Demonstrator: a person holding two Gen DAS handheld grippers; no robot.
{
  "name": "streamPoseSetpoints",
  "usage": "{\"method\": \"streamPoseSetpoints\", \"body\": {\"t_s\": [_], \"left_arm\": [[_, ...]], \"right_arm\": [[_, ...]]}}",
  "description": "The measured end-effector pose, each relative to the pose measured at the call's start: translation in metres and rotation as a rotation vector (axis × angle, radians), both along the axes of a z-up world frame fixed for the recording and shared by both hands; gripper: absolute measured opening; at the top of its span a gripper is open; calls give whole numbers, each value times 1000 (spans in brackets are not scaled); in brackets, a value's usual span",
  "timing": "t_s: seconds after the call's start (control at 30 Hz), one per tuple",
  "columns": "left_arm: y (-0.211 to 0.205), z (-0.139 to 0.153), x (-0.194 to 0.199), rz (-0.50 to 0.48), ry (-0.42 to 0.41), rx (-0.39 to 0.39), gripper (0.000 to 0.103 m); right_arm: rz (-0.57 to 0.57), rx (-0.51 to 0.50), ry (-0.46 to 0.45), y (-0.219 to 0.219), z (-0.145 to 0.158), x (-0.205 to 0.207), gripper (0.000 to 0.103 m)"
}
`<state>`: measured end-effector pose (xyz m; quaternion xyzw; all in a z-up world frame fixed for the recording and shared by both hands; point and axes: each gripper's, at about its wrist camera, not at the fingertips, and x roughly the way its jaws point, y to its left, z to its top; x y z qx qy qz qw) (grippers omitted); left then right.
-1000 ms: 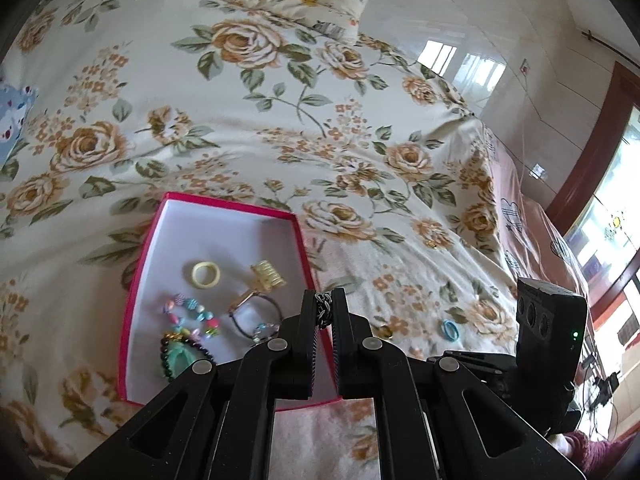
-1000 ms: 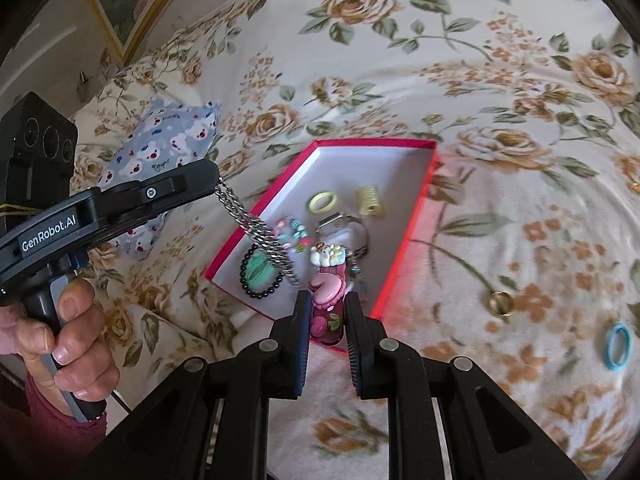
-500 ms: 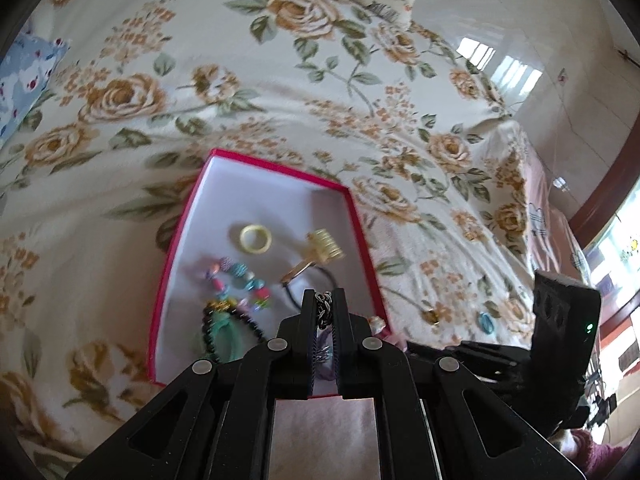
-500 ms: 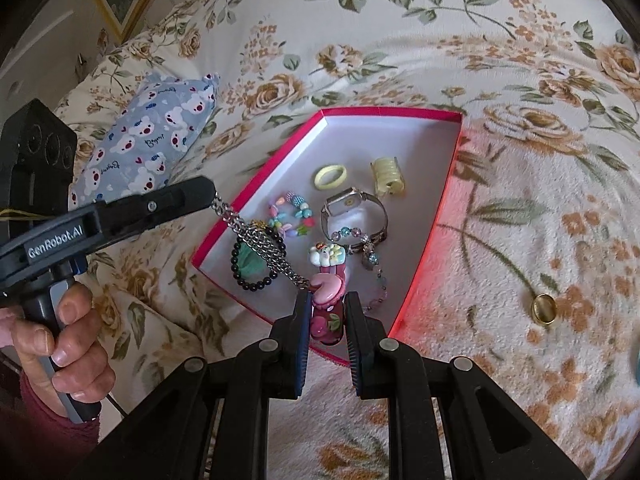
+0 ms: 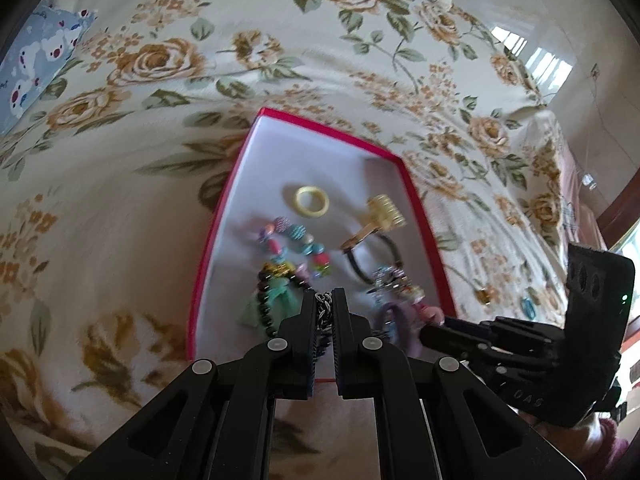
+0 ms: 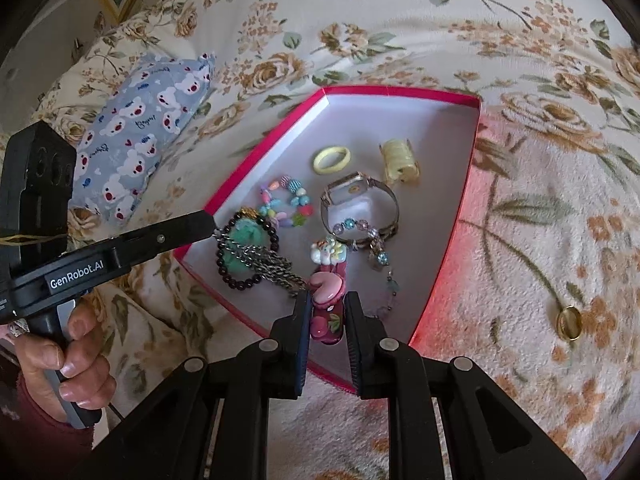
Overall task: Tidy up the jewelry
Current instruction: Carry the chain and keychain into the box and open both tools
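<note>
A red-rimmed box (image 6: 400,90) with a white floor lies on the flowered bedspread. My right gripper (image 6: 326,298) is shut on a pink decorated hair clip (image 6: 326,286) low over the box's near corner. A silver chain (image 6: 264,260) runs from the clip to my left gripper (image 6: 210,224), which is shut on its other end and held by a hand. The chain sags across a black bead bracelet (image 6: 244,254) with a green tassel. In the left wrist view the chain (image 5: 323,308) shows between the shut fingers of my left gripper (image 5: 323,296), over the box (image 5: 332,130).
The box also holds a yellow ring (image 6: 332,159), a yellow hair claw (image 6: 400,162), a watch (image 6: 352,196) and a coloured bead bracelet (image 6: 286,202). A gold ring (image 6: 570,322) lies on the bedspread to the right. A blue bear-print pillow (image 6: 140,128) sits to the left.
Both grippers have sunk closer to the box with the chain and clip. The chain, which hung taut between them, now sags over the black bead bracelet.
</note>
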<state>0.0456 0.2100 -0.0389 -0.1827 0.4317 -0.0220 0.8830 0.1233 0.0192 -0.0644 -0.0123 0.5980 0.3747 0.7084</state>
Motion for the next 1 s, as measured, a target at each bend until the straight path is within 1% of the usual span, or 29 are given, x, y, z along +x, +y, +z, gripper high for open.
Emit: {"method": "streamPoseSetpoints", "body": {"t_s": [0.23, 0.4, 0.57, 0.7, 1.0], "left_arm": [[-2, -16, 7, 15, 56, 32, 5], [-3, -25, 13, 10, 87, 36, 6], [-4, -28, 14, 8, 91, 51, 6], [-5, -28, 15, 8, 94, 60, 6], [-6, -27, 13, 8, 98, 64, 11]], "right_arm": [[13, -23, 10, 3, -9, 0, 16], [13, -28, 15, 2, -11, 2, 16], [3, -25, 21, 0, -12, 4, 17], [-1, -29, 21, -1, -12, 4, 20], [-8, -24, 25, -3, -12, 5, 20]]}}
